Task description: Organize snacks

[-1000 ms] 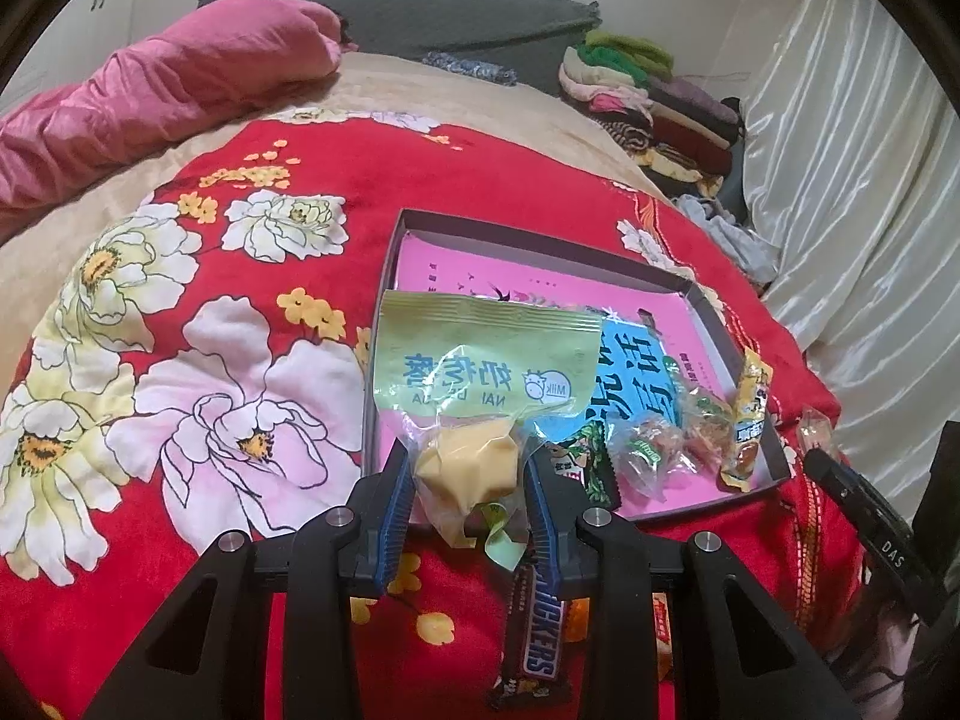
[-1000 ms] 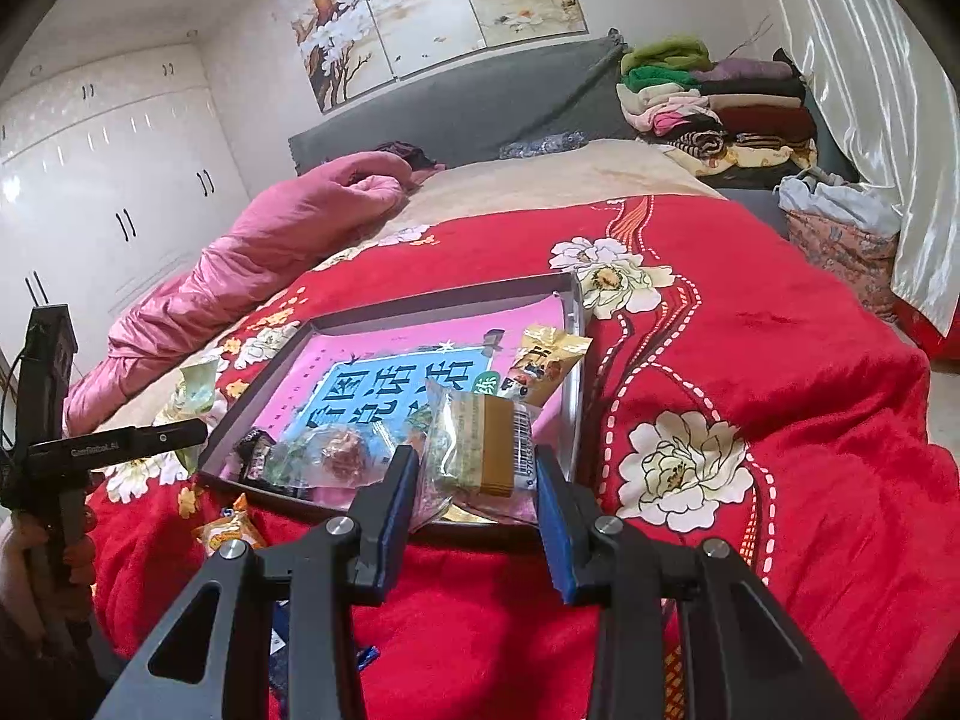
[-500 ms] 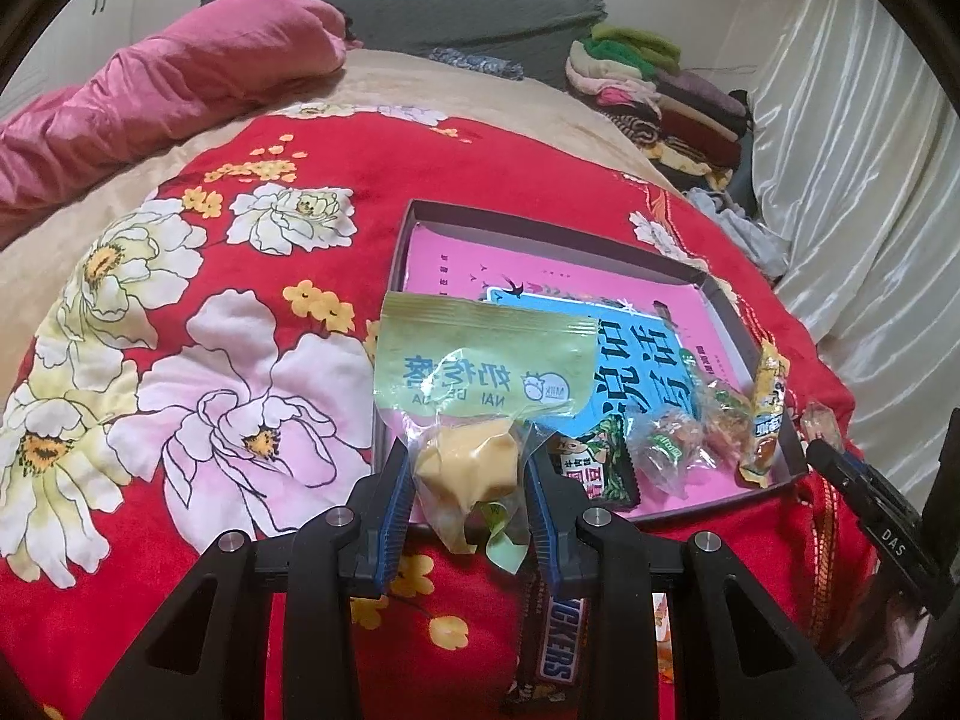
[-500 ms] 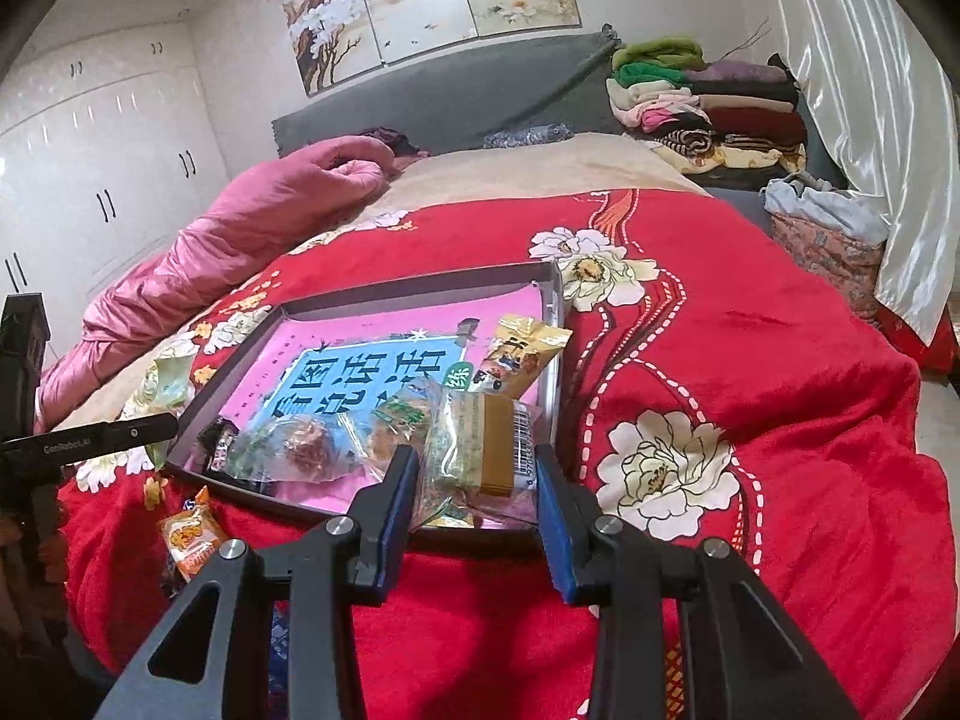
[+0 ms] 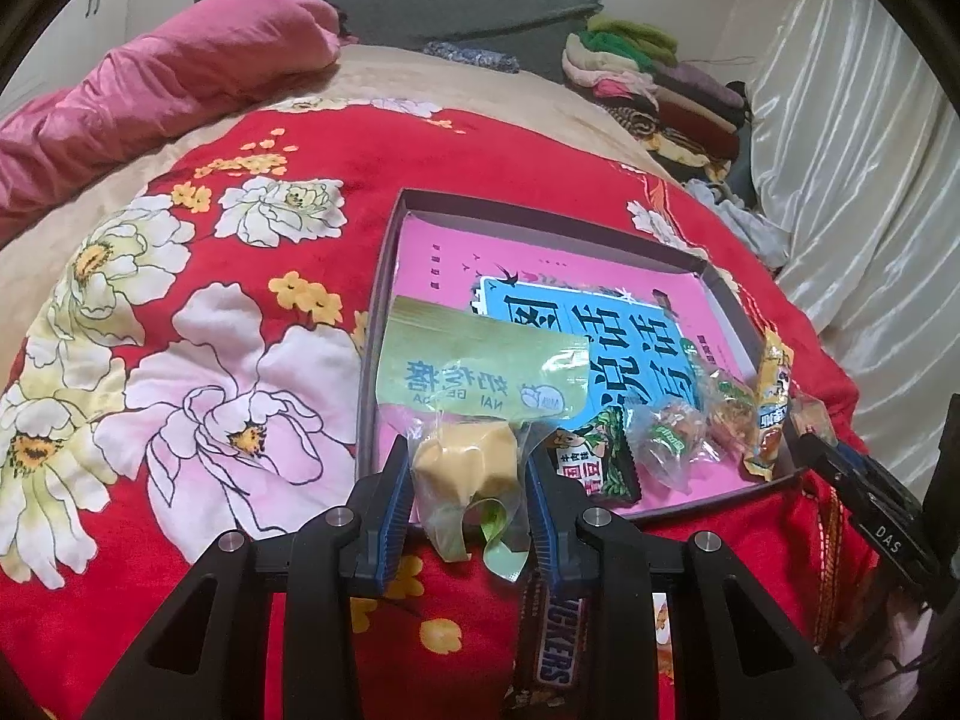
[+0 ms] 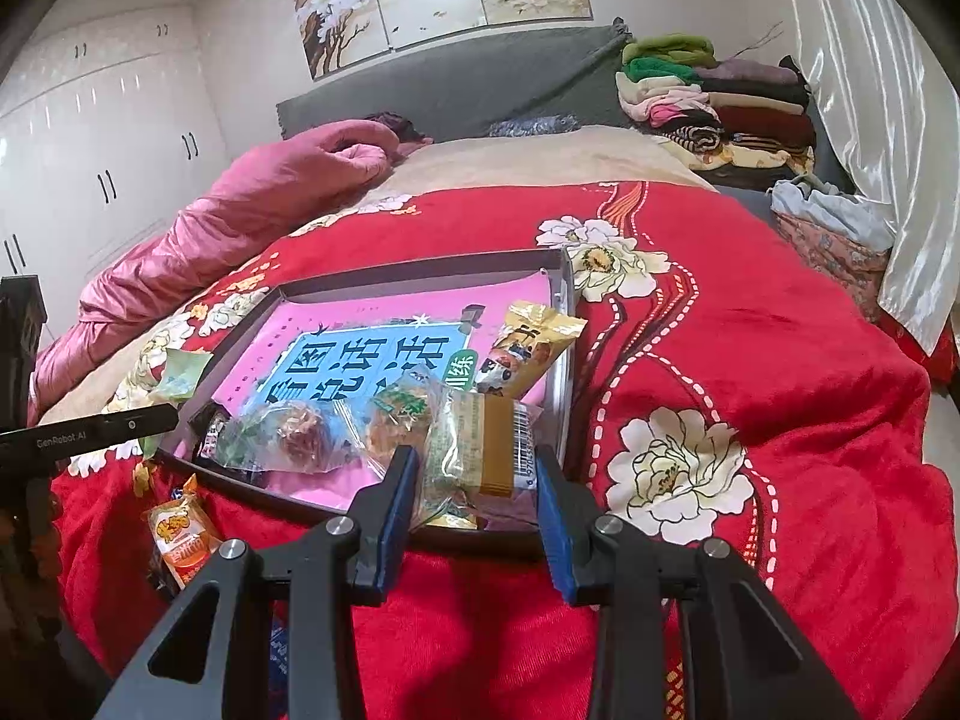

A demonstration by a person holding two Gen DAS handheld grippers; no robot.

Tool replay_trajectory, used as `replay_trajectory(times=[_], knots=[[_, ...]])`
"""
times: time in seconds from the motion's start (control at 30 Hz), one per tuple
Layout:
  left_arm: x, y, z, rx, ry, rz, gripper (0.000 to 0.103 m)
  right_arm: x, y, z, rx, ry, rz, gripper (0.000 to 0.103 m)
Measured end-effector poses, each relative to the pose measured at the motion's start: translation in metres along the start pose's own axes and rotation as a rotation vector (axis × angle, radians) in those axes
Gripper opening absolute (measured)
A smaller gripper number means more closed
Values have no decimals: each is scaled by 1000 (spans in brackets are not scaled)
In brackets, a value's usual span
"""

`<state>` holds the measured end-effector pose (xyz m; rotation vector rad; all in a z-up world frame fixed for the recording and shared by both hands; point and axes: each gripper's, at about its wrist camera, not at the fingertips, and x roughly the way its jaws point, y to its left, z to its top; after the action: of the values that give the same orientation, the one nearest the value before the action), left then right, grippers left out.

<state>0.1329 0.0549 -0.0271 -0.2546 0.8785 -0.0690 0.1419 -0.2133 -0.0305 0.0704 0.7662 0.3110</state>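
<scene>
Right now the left gripper (image 5: 468, 480) is clamped on a green milk-snack bag (image 5: 480, 378), fingers (image 5: 396, 498) pinching the clear lower end w/ the yellowish lump; the bag's printed top leans over the near-left corner of the grey tray (image 5: 384, 300). Right gripper (image 6: 477, 480) holds a clear-and-tan wrapped snack (image 6: 480, 450), blue pads at both sides, over the tray's near-right corner.

Risks, near first: a Snickers bar (image 5: 549, 642) lies on the bed at 6 o'clock under the left gripper, and an orange packet (image 6: 180, 534) sits at 8 o'clock of the right one; dipping low could shove either off the red blanket (image 5: 240, 150). Grip on loose film looks thin, so a quick swing may let the bag slip. Dropping it early would leave it draped on the tray wall, not inside. Near edge of tray is crowded: dark green packet (image 5: 594, 462), two clear candy bags, yellow packet (image 6: 525, 348) on the right wall; a careless release piles on them.

Open room: the pink far half of the tray at 12 o'clock is bare. Beyond, blanket is free; bed drops off at 3 o'clock.
</scene>
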Motion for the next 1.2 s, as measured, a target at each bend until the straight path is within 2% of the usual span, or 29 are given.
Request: replay_trajectory(times=[1.2], knots=[[15, -21, 0, 28, 25, -29, 36, 20, 13, 0, -45, 33, 31, 39]])
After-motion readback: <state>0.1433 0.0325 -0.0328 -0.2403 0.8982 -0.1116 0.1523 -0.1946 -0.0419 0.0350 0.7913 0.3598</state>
